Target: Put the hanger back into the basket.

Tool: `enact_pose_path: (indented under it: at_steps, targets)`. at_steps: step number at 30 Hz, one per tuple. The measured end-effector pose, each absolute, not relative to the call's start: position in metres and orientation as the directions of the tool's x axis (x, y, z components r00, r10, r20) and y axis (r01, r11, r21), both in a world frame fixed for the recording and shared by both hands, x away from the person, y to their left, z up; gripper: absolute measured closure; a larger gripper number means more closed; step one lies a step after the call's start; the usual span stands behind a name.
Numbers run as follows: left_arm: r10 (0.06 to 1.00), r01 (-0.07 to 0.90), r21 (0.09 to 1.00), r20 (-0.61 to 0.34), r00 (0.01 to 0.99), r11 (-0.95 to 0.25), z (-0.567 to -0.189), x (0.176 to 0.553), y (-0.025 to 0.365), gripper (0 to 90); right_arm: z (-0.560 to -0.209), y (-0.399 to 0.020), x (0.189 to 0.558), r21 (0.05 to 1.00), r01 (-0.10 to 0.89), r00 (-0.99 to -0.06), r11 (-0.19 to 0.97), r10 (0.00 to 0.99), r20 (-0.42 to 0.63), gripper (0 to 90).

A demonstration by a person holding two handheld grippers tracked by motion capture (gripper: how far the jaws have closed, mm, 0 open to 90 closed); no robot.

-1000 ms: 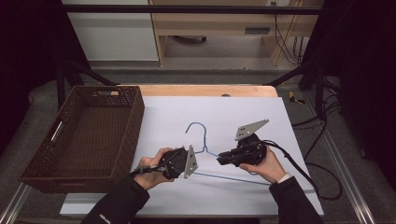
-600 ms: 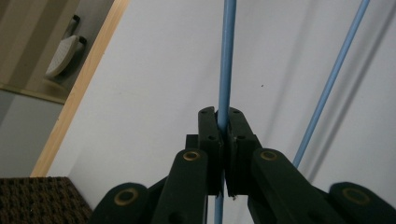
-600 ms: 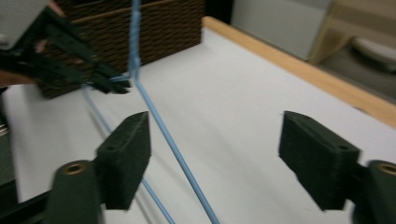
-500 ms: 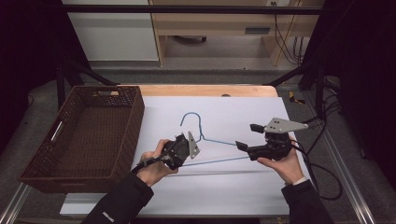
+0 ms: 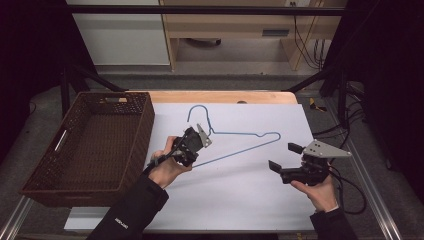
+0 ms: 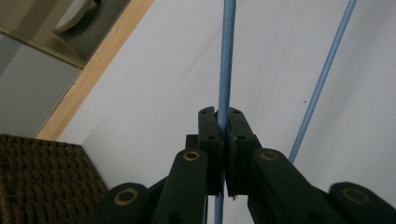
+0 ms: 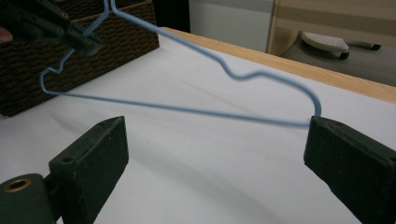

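High view overhead, far; tool views close, low; all share hanger (image 5: 235, 135).

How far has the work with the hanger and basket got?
Done: the left claw is shut on the blue hanger, and the right claw has just been opening, nothing between its jaws. In hand: the hanger hangs from that one claw. Left: probably putting it in the basket, which holds nothing yet.
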State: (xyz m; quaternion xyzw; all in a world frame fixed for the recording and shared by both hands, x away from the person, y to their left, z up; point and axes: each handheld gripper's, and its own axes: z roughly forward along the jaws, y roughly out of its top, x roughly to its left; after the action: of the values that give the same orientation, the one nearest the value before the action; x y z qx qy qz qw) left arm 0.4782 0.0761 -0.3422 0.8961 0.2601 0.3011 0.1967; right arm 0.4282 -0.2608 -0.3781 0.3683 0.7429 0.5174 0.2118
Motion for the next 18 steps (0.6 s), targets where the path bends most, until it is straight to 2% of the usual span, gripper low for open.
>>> enact_pose_path:
  at_steps: [8, 18]
  targets:
    - [0.617, 0.383, 0.525, 0.399, 0.678, -0.760, -0.315, 0.483, 0.083, 86.9, -0.400, -0.267, 0.425, 0.906, 0.376, -0.615, 0.195, 0.784, 0.086, 6.9]
    - [0.657, 0.416, 0.554, 0.356, 0.665, -0.721, -0.284, 0.483, 0.117, 86.9, -0.412, -0.270, 0.428, 0.895, 0.401, -0.598, 0.197, 0.796, 0.092, 6.9]
